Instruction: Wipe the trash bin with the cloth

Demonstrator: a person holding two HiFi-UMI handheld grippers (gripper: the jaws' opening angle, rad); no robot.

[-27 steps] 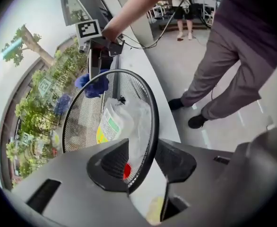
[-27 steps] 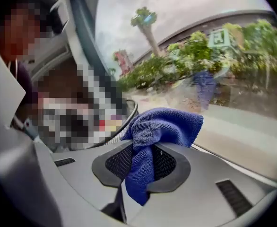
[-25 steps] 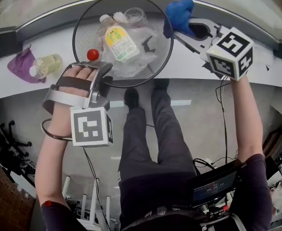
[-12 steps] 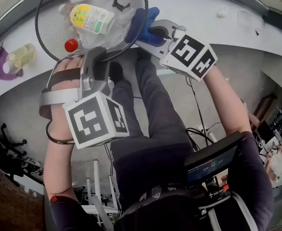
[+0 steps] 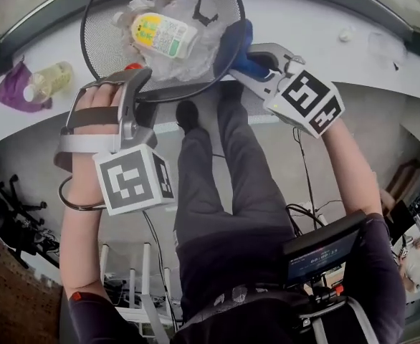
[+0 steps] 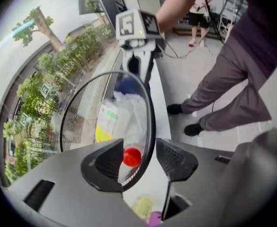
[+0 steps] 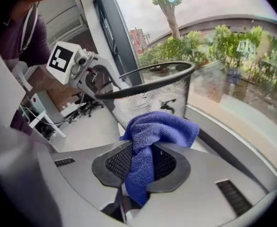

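A black mesh trash bin [image 5: 104, 29] stands on the white ledge, with a yellow-labelled bottle [image 5: 163, 36] and clear plastic inside. My left gripper [image 5: 136, 84] is at the bin's near rim. Its jaws are opening, with the rim [image 6: 151, 122] passing between them and the pads off it. A red cap [image 6: 132, 156] shows through the mesh just behind the gap. My right gripper [image 5: 259, 59] is shut on a blue cloth [image 5: 236, 43], which lies against the bin's right outer side. The right gripper view shows the cloth [image 7: 160, 126] bunched between the pads, the bin's wall [image 7: 162, 96] just beyond it.
On the white ledge [image 5: 325, 20], left of the bin, lie a purple cloth [image 5: 11, 93] and a small bottle of yellowish liquid [image 5: 51, 81]. A window runs behind the ledge. The person's legs [image 5: 224, 192] and shoes stand under the bin's near edge.
My right gripper has carried the blue cloth from the ledge at the bin's far right to the bin's near right side. My left gripper has stayed at the near rim.
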